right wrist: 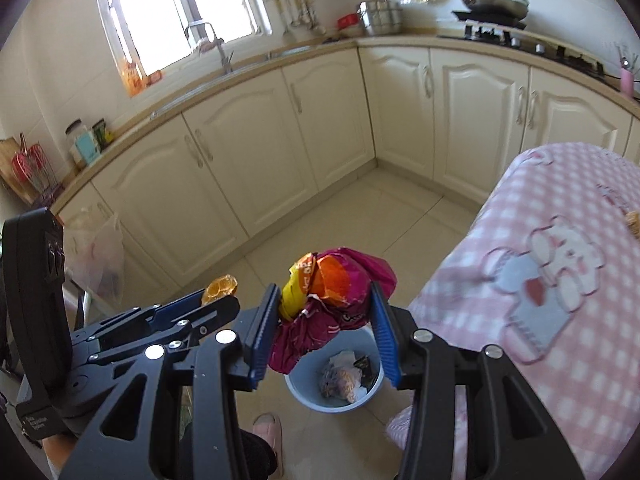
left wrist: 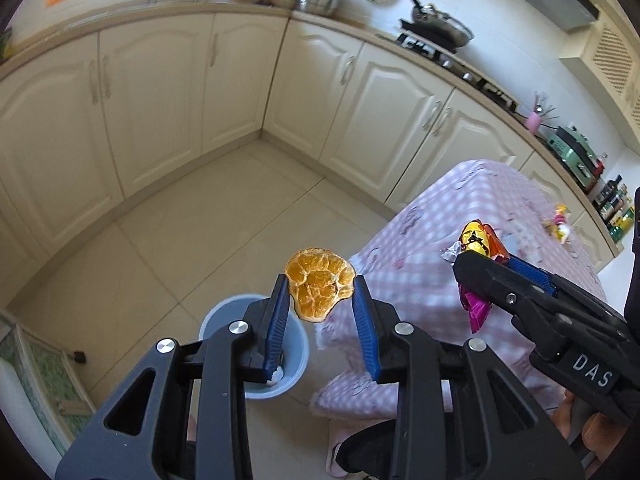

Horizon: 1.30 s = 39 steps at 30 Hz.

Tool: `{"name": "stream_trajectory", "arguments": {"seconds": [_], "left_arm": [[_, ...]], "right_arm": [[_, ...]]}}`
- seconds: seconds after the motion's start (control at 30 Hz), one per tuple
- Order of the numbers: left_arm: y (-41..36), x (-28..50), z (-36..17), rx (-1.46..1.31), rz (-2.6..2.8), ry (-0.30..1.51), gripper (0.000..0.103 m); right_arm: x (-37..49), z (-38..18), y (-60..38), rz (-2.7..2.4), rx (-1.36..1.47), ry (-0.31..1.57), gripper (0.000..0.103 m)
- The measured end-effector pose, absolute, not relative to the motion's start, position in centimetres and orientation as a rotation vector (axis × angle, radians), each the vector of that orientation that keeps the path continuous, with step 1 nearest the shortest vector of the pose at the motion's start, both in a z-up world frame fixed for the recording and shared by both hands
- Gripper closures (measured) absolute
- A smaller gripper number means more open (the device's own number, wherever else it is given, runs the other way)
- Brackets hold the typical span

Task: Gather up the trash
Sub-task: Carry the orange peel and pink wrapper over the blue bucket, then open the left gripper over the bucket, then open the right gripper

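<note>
Left wrist view: left tongs [left wrist: 320, 294] clamped on orange peel [left wrist: 319, 289], right tongs [left wrist: 478, 268] on crumpled wrapper [left wrist: 478, 240].

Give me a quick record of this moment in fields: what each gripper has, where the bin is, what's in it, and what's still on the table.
left gripper: shut on orange peel
right gripper: shut on crumpled wrapper
bin: blue, on the floor beside the table, below both grippers
bin contents: paper and wrapper scraps
table: pink checked cloth, small colourful scraps left on it
</note>
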State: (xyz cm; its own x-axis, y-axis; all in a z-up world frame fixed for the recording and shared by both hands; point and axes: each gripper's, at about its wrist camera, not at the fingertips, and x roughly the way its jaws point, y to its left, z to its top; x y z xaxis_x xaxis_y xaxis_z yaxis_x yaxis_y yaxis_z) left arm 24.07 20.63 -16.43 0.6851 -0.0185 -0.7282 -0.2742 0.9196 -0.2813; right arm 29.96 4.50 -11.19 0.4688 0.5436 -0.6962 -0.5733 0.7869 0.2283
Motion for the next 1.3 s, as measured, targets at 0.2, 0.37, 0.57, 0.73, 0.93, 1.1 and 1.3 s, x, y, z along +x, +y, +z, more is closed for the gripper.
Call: {"name": "stream_trajectory", "arguments": {"seconds": [0.2, 0.37, 0.57, 0.73, 0.93, 1.1, 1.3], "left_arm": [[22.6, 25.1, -20.7, -0.419, 0.189, 0.896, 0.073], [23.1, 26.1, -22.4, -0.425, 0.184, 0.928, 0.073], [23.3, 26.8, -22.3, -0.436, 0.168, 0.912, 0.063], [23.5, 26.7, -22.4, -0.439, 0.193, 0.899, 0.041], [23.9, 26.4, -22.5, -0.441, 0.203, 0.907, 0.041], [24.4, 26.0, -22.5, -0.44, 0.218, 0.908, 0.041], [25.1, 25.4, -22.2, -0.44, 0.25, 0.898, 0.041]], "right_arm": [[30.9, -15.5, 8.0, 0.689, -0.089, 0.927, 0.059], [32.1, -17.6, 9.1, 0.671, -0.1, 0.971, 0.059], [33.2, -18.1, 9.1, 0.655, -0.1, 0.971, 0.059], [33.5, -18.2, 8.5, 0.647, -0.093, 0.97, 0.059], [33.5, -18.5, 8.5, 0.652, -0.093, 0.98, 0.059], [33.5, -18.4, 8.8, 0.655, -0.095, 0.978, 0.059], [33.8, -18.3, 9.4, 0.663, -0.094, 0.971, 0.059]]}}
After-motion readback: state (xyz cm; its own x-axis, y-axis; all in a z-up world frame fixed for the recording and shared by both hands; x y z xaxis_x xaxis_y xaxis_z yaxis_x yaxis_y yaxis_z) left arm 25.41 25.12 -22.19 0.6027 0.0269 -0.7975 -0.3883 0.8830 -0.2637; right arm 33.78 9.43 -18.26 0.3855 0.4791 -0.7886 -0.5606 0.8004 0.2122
